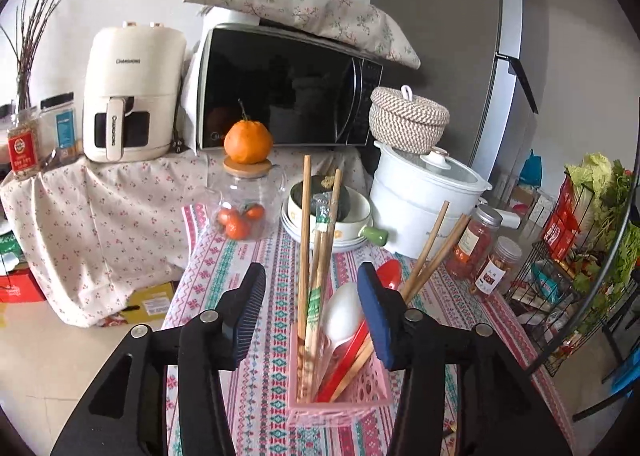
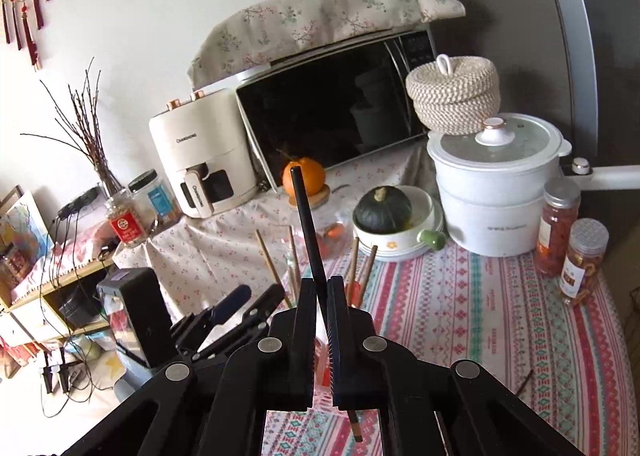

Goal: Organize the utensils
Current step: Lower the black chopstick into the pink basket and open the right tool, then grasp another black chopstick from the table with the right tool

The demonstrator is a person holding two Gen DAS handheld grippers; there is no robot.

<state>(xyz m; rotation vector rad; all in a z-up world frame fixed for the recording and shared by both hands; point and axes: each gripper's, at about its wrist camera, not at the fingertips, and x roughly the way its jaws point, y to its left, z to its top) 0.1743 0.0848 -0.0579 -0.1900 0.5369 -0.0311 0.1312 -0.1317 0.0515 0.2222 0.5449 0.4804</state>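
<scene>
A pink slotted basket stands on the patterned tablecloth and holds several wooden chopsticks, a white spoon and a red spoon. My left gripper is open, its pads on either side of the basket's contents, empty. My right gripper is shut on a black chopstick that points up and away; its lower end shows below the fingers. The left gripper and chopstick tops show just beyond it.
On the table stand a glass jar topped with an orange, a bowl with a dark squash, a white pot and two snack jars. A microwave and air fryer stand behind. A wire rack is at right.
</scene>
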